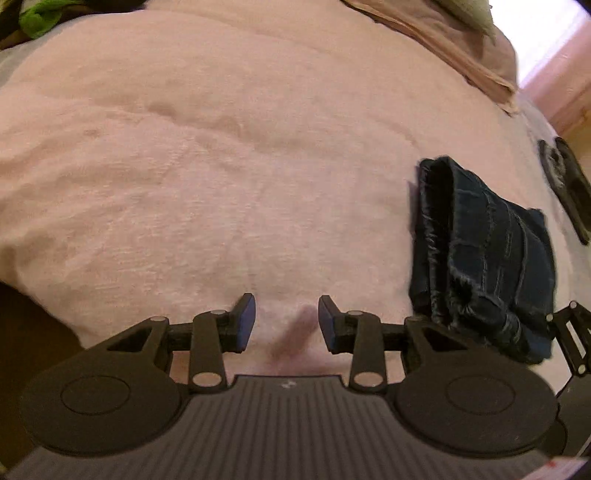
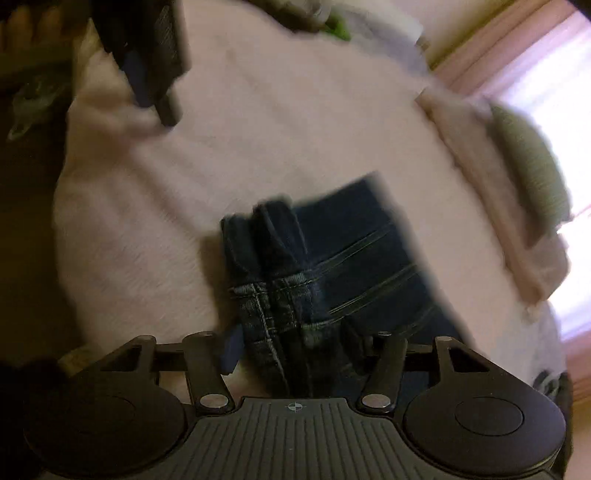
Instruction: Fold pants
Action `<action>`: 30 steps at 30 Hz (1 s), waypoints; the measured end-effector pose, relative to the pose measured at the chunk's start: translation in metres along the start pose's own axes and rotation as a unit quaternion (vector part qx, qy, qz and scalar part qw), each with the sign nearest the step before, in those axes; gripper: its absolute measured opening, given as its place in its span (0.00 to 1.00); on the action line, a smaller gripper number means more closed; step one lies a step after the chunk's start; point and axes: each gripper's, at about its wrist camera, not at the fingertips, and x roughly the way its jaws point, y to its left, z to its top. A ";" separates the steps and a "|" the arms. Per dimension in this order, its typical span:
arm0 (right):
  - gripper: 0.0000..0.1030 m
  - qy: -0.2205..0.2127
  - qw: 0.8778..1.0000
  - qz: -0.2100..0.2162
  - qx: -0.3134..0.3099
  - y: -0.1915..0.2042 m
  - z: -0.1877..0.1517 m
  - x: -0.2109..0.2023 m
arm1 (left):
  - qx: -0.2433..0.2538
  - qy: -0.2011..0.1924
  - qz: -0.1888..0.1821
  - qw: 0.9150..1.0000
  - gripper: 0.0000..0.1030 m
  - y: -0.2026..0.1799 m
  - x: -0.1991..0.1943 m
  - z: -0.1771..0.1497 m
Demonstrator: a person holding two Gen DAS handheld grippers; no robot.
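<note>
Dark blue jeans [image 1: 487, 258] lie folded into a thick compact bundle on a pink blanket [image 1: 221, 166]. In the left wrist view they sit to the right of my left gripper [image 1: 287, 321], which is open over bare blanket with nothing between its fingers. In the right wrist view, which is motion-blurred, the jeans [image 2: 332, 258] fill the centre. Their near hemmed end lies between the widely spread fingers of my right gripper [image 2: 291, 345], which is open. The left gripper [image 2: 147, 74] shows as a dark blur at top left.
A brownish folded cover [image 1: 443, 40] and a greenish pillow [image 2: 528, 162] lie at the bed's far side by a bright window [image 2: 554, 92]. A green cloth [image 1: 37, 18] sits at the far left corner. A dark flat object [image 1: 565, 184] lies right of the jeans. The blanket's edge drops off at the left.
</note>
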 end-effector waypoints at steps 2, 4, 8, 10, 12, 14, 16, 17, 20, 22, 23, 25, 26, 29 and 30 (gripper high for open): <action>0.54 -0.010 0.999 -0.007 0.029 -0.008 -0.004 -0.012 | 0.003 0.008 -0.030 1.000 0.31 -0.003 0.002 0.001; 0.58 -0.009 0.997 0.006 0.075 -0.030 -0.008 -0.027 | 0.004 0.016 -0.069 0.998 0.31 -0.010 0.004 0.004; 0.58 0.001 0.986 0.008 0.167 -0.050 -0.030 -0.061 | -0.018 0.051 -0.166 0.985 0.32 -0.029 0.011 0.006; 0.58 0.027 0.979 0.001 0.203 -0.068 -0.046 -0.066 | -0.043 0.070 -0.211 0.974 0.38 -0.035 0.019 0.005; 0.58 0.073 0.967 -0.033 0.243 -0.084 -0.071 -0.062 | -0.080 0.087 -0.238 0.964 0.49 -0.038 0.031 0.001; 0.58 0.087 0.944 -0.049 0.316 -0.106 -0.096 -0.060 | -0.120 0.089 -0.254 0.955 0.58 -0.035 0.039 -0.004; 0.58 0.087 0.897 -0.044 0.431 -0.134 -0.125 -0.059 | -0.162 0.081 -0.273 0.945 0.66 -0.029 0.044 -0.007; 0.58 0.080 0.867 -0.035 0.490 -0.147 -0.139 -0.057 | -0.180 0.075 -0.283 0.939 0.69 -0.025 0.046 -0.009; 0.58 0.068 0.760 0.005 0.647 -0.172 -0.185 -0.051 | -0.209 0.076 -0.275 0.936 0.74 -0.021 0.053 -0.011; 0.58 0.067 0.696 0.027 0.715 -0.178 -0.206 -0.042 | -0.205 0.080 -0.258 0.941 0.74 -0.023 0.060 -0.008; 0.58 0.065 0.673 0.038 0.736 -0.179 -0.214 -0.038 | -0.201 0.083 -0.252 0.943 0.74 -0.025 0.064 -0.007; 0.58 0.068 0.644 0.054 0.760 -0.178 -0.221 -0.028 | -0.195 0.086 -0.242 0.947 0.74 -0.028 0.069 -0.004; 0.58 0.066 0.638 0.053 0.765 -0.183 -0.229 -0.032 | -0.191 0.085 -0.243 0.947 0.73 -0.030 0.069 -0.002; 0.58 0.059 0.641 0.056 0.763 -0.183 -0.230 -0.032 | -0.165 0.102 -0.241 0.951 0.67 -0.044 0.076 0.004; 0.58 0.057 0.643 0.058 0.761 -0.183 -0.230 -0.033 | -0.156 0.110 -0.238 0.952 0.56 -0.049 0.080 0.006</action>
